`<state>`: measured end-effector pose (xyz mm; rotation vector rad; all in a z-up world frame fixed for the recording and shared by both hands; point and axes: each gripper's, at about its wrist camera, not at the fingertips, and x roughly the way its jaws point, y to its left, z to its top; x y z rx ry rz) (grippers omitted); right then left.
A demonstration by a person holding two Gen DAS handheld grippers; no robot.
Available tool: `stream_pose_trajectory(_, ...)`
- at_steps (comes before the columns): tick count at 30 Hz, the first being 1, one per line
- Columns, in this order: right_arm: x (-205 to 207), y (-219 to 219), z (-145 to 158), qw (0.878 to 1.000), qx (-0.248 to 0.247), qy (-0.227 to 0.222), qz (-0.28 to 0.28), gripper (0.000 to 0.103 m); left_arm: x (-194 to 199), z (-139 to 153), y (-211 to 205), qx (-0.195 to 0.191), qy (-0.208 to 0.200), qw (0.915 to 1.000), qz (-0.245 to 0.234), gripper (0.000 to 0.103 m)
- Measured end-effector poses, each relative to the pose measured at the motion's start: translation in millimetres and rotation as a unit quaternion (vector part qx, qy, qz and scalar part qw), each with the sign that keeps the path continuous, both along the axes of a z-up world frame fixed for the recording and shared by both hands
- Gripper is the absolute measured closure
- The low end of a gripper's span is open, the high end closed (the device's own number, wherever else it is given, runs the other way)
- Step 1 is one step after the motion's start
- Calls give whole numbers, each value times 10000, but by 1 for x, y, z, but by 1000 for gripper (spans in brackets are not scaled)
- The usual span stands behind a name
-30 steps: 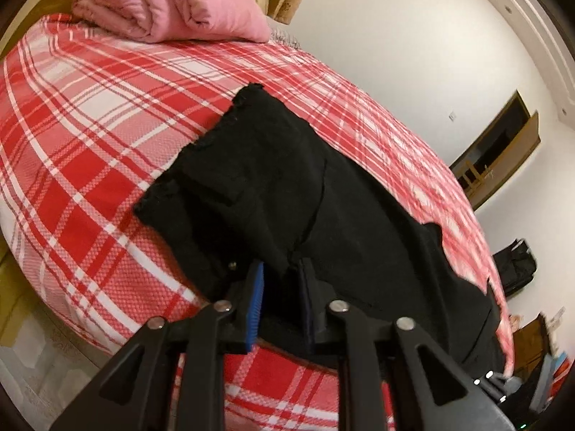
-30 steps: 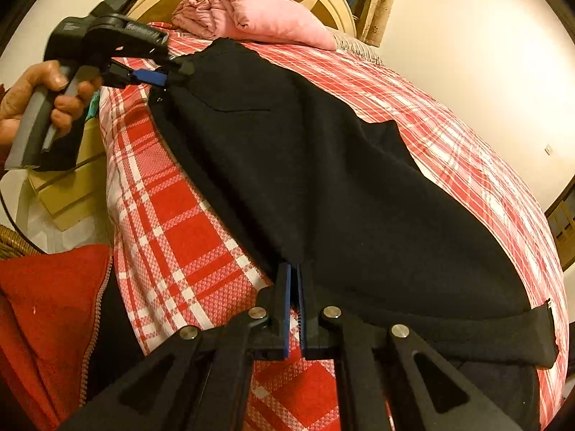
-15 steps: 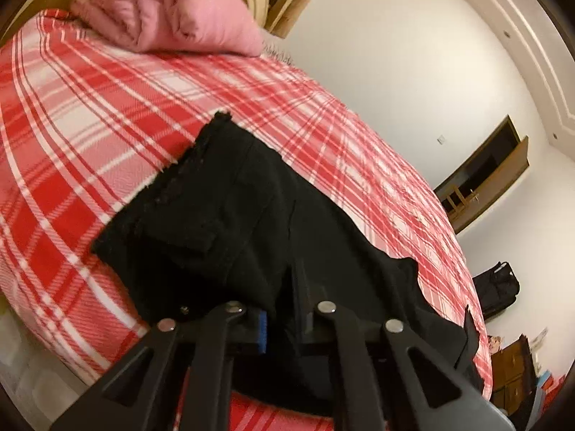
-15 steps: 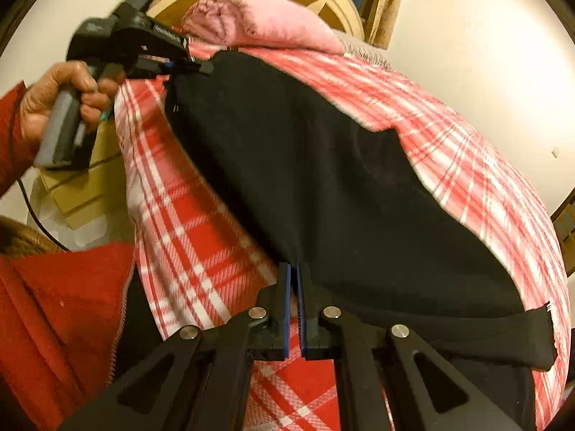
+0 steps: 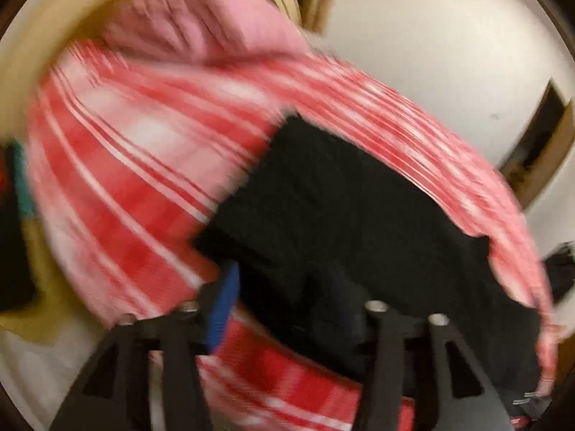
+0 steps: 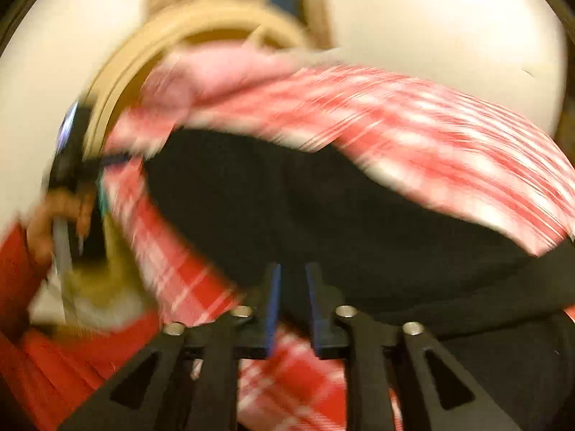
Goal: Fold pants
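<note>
Your bed, covered in a red-and-white plaid bedspread (image 5: 136,165), fills most of both views, though both are heavily smeared with motion blur. Behind it you can see the cream wall (image 5: 431,54) and the curved tan headboard (image 6: 151,46).

Your black pants (image 5: 341,215) lie spread flat on the bedspread, along the near edge of the bed. In the right wrist view the same dark cloth (image 6: 287,215) stretches across the middle of the frame, from the far left corner to the right border. The blur hides seams, pockets and the waistband.

A pink folded blanket or pillow (image 5: 201,25) sits at the head of the bed, against the headboard and well apart from the pants.

At the far right of the left wrist view there is a dark wooden-framed opening (image 5: 539,136) in the wall.

Your left gripper (image 5: 284,298) has its jaws standing wide apart, released, with the blue pad on one finger (image 5: 222,305) just over the pants' near edge; the other finger is lost against the black fabric. In the right wrist view you can make out your left hand (image 6: 54,222) wrapped around that tool's handle, sleeve in red.

Your right gripper (image 6: 291,301) is also released, with a clear gap between its blue-lined fingers (image 6: 273,298). The pants' edge shows in that gap, not pinched.
</note>
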<state>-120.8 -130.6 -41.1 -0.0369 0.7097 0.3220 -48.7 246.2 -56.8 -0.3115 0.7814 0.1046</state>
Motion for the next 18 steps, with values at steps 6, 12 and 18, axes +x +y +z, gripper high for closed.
stream_pose_trajectory(6,57,-162,44,9657,-94,-364,-2568,17,3,33,-21,589,-493,9970,-53,38)
stream_pose_trajectory(12,136,-288,0,8915,-255,853,-4442,17,39,6,-75,398,-238,9965,-694,37)
stream_pose_trajectory(18,175,-308,-41,8673,-373,1500,-4731,18,40,-14,-98,823,70,9932,-821,32)
